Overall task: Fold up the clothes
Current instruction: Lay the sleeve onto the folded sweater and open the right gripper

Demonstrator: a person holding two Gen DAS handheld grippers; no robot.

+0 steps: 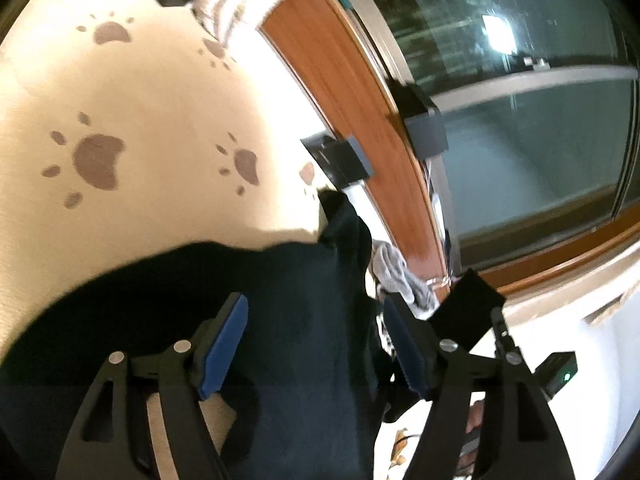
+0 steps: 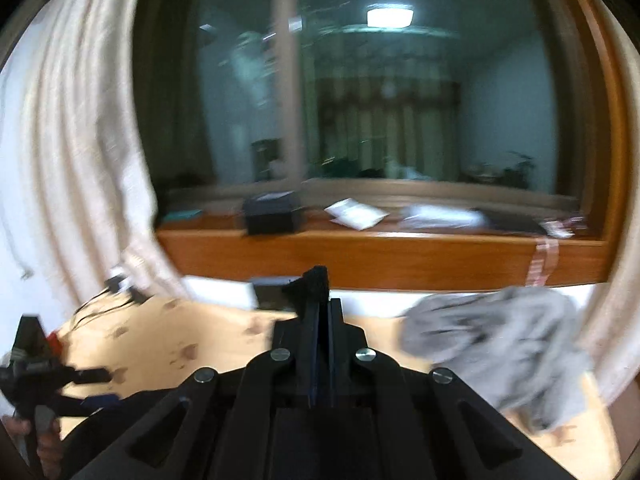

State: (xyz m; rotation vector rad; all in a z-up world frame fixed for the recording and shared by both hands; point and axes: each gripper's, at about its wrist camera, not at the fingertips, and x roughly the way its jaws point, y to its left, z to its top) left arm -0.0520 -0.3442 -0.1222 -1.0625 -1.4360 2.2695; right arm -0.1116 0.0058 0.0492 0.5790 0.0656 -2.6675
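1. Two blue-padded fingers of my left gripper [image 1: 314,344] stand wide apart in the left wrist view, and the dark garment [image 1: 280,300] spreads beneath and ahead of them on the paw-print cover [image 1: 120,100]. Nothing is pressed between the pads; whether the lower cloth brushes them I cannot tell.
2. Same view: the garment's long axis runs away from me toward the wooden window sill [image 1: 344,92], narrowing to a raised tip near my right gripper [image 1: 340,160], which sits at that far end. A grey garment [image 1: 400,276] lies crumpled just beyond the dark one, to the right.
3. From the right wrist view, my right gripper [image 2: 320,280] has its fingers pressed together, and a small dark tuft of cloth shows at their tip, so I judge it pinches the dark garment's corner.
4. Same view: the dark garment [image 2: 132,400] trails down-left under this gripper toward my left gripper [image 2: 92,388]; the grey garment [image 2: 500,352] lies to the right, apart. My right hand is nearer the held corner; my left is nearer the body.
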